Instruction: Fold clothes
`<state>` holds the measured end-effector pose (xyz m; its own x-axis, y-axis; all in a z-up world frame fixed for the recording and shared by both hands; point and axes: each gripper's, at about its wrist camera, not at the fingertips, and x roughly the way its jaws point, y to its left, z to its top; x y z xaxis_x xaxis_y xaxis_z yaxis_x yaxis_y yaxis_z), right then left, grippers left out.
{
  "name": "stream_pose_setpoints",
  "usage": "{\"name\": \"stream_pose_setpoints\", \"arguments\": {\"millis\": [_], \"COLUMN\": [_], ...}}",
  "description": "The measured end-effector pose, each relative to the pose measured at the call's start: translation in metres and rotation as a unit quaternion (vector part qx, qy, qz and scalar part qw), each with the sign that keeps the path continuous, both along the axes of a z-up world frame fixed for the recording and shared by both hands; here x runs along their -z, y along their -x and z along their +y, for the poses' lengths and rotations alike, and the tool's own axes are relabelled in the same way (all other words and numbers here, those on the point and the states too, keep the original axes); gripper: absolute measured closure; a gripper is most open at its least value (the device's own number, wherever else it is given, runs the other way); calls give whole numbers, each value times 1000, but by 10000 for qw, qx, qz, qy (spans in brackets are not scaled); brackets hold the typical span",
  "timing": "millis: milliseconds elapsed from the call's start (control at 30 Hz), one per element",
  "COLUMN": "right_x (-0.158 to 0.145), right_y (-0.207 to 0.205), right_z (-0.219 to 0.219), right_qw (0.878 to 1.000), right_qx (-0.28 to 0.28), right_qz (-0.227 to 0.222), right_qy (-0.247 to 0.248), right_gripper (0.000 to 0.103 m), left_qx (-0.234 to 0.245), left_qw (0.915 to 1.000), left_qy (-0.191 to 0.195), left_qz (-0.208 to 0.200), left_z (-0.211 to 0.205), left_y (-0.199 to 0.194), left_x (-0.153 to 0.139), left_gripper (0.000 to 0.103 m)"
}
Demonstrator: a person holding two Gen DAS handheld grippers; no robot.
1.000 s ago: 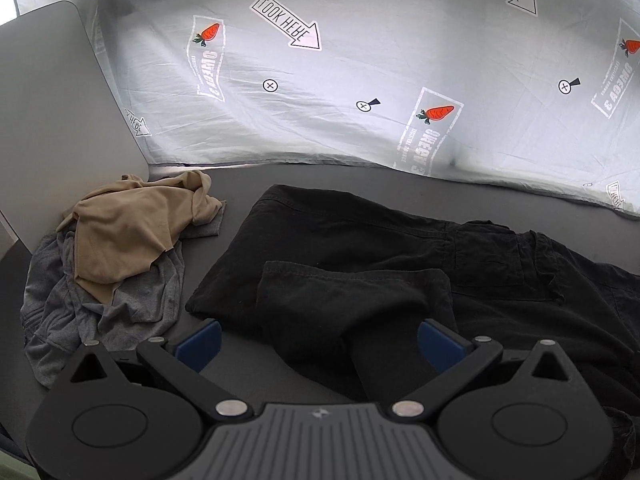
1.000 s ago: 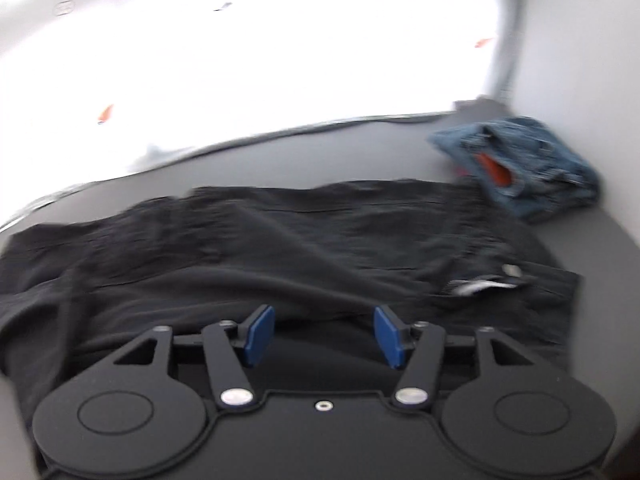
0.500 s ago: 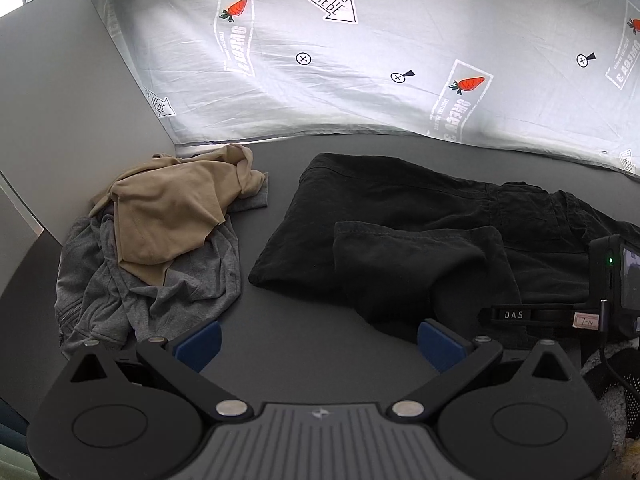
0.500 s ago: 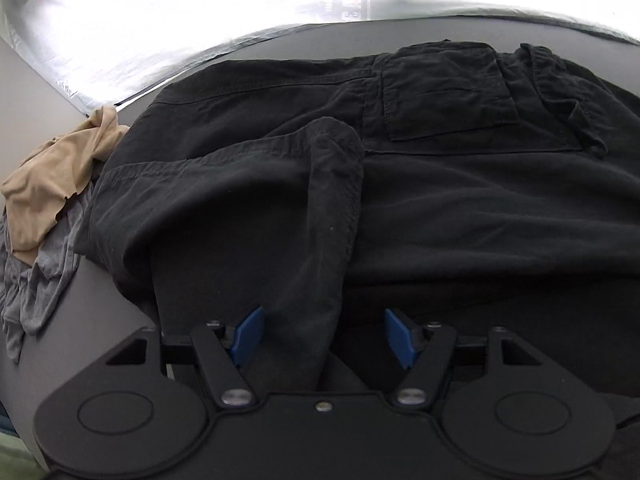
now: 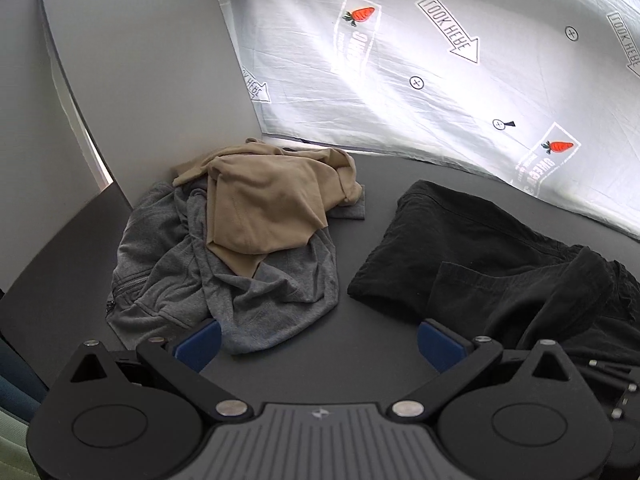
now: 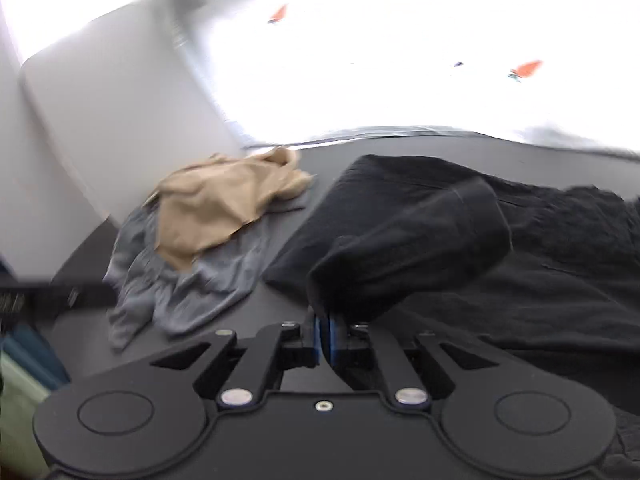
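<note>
Three garments are lying on the dark, matte desk point(image 5: 360, 364). The black trousers point(image 5: 472, 248), of heavy woven cloth with stitched seams and a flat patch pocket, are spreading across the right side, one leg end folded up into a thick rounded roll. To their left, apart from them, two pieces are sitting in one crumpled heap: a thin, smooth tan top point(image 5: 264, 204) draping over a soft grey knit jacket point(image 5: 248, 292) with a short metal zip. Behind the desk a creased white sheet point(image 5: 420, 80) is hanging, printed with orange carrots, arrows and small circled crosses; a plain grey panel point(image 5: 132, 80) is standing at its left.

The right hand-held gripper point(image 6: 325, 334) is clenching a bunched fold of the black trousers point(image 6: 408, 248), its blue pads having just been closing until they meet on the cloth. The left hand-held gripper point(image 5: 320, 346) is standing released, its two blue pads wide apart above bare desk, with nothing between them.
</note>
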<state>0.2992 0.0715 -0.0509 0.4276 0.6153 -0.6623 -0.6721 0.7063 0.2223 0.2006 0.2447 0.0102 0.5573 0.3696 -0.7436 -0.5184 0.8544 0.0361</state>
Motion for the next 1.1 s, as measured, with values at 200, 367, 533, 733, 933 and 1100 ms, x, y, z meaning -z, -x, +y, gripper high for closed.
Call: {"name": "stream_pose_setpoints", "arguments": {"millis": [200, 367, 533, 733, 933, 1100], "right_x": [97, 73, 39, 41, 63, 89], "right_y": [120, 123, 70, 10, -3, 1], "right_z": [60, 34, -34, -163, -342, -481], "right_qw": [9469, 9589, 9921, 9816, 9060, 8109], "right_qx": [-2298, -2279, -786, 1542, 4091, 5761], "right_qz": [-274, -180, 253, 326, 585, 817], "right_qy": [2230, 1678, 940, 1076, 920, 619], "right_gripper": [92, 52, 50, 42, 36, 29], "left_qx": [-290, -58, 453, 1014, 1397, 1236], "left_qw": [9995, 9995, 9979, 9922, 9802, 9727], "left_qy": [57, 224, 414, 726, 1399, 1966], "left_qz": [88, 230, 198, -40, -56, 8], "left_z": [25, 13, -29, -95, -161, -210], "left_y": [6, 1, -16, -44, -74, -97], "left_x": [13, 33, 46, 49, 53, 66], "left_gripper": [0, 0, 0, 0, 0, 0]}}
